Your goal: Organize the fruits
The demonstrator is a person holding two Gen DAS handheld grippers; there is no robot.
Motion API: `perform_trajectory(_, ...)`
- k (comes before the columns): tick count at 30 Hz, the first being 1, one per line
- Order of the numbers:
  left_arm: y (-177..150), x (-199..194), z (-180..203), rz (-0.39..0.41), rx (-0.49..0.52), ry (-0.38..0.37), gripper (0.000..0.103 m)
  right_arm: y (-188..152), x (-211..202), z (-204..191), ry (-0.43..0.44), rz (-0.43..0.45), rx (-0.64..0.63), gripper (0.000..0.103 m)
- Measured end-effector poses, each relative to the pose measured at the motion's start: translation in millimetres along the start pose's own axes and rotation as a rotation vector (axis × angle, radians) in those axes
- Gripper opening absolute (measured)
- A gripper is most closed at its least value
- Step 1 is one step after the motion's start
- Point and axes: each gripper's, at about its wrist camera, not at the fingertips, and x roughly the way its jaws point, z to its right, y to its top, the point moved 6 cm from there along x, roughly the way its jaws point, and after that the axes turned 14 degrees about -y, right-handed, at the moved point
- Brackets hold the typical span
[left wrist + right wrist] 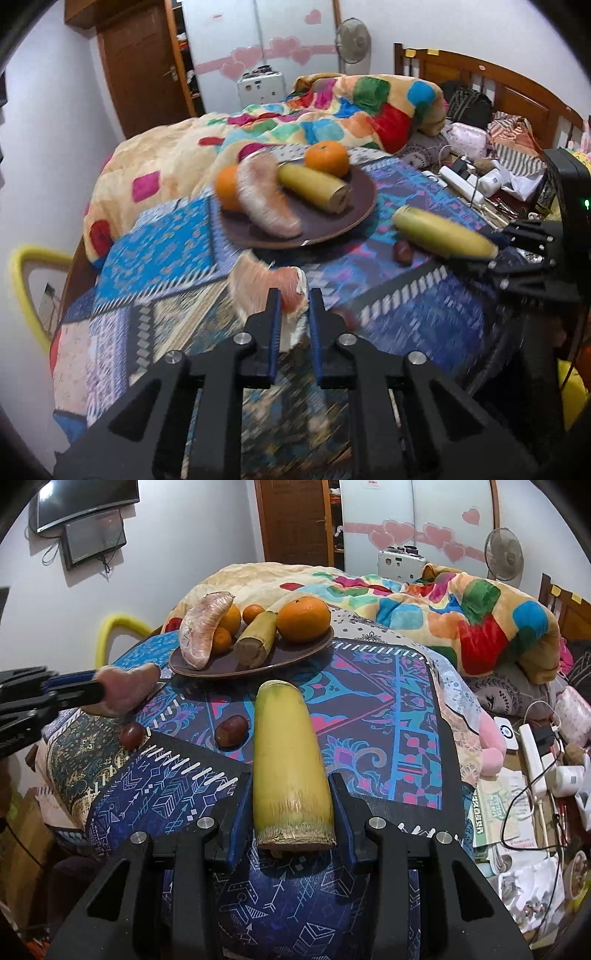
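Note:
A brown plate (354, 218) (295, 657) on the patterned cloth holds oranges (327, 158) (303, 619), a peeled pomelo segment (264, 195) (201, 627) and a yellow bamboo shoot (314, 186) (256, 638). My left gripper (292, 299) (98, 692) is shut on a second pomelo segment (258, 286) (125, 692), held above the cloth near the plate. My right gripper (291, 805) (496, 245) is shut on a second yellow bamboo shoot (288, 760) (443, 232), tip towards the plate. Two dark red dates (231, 731) (131, 735) lie on the cloth.
A colourful quilt (332, 110) (461, 609) lies heaped behind the plate. Clutter with a power strip (532, 753) and papers lies to the right. A yellow chair back (22, 280) stands at the left edge.

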Motion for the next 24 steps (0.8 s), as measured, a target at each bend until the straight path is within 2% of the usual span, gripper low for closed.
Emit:
perform_trajectory(6, -27, -16, -37, -0.008, -0.095, 0.009, 0.009, -3, -4, -1, -0.024, -0.014, -0.004, 0.037)
perform_trajectory(11, -49, -17, -63, -0.053, -0.148, 0.024, 0.011, -4, -7, -1, -0.035, -0.033, -0.008, 0.037)
perform_trajectory(13, -52, -16, -69, -0.066, -0.159, 0.024, 0.019, -3, -6, -1, -0.037, -0.04, -0.007, 0.037)
perform_trajectory(15, -53, -16, -74, -0.063, -0.17, 0.029, 0.037, -2, -5, -2, -0.039, -0.046, -0.006, 0.037)
perform_trajectory(17, -51, -19, -77, -0.039, -0.17, 0.042, 0.045, 1, -5, -3, -0.045, -0.045, -0.009, 0.037)
perform_trajectory(24, -31, -24, -76, 0.016, -0.111, 0.048, 0.061, 12, 0, -6, -0.057, -0.037, -0.025, 0.037)
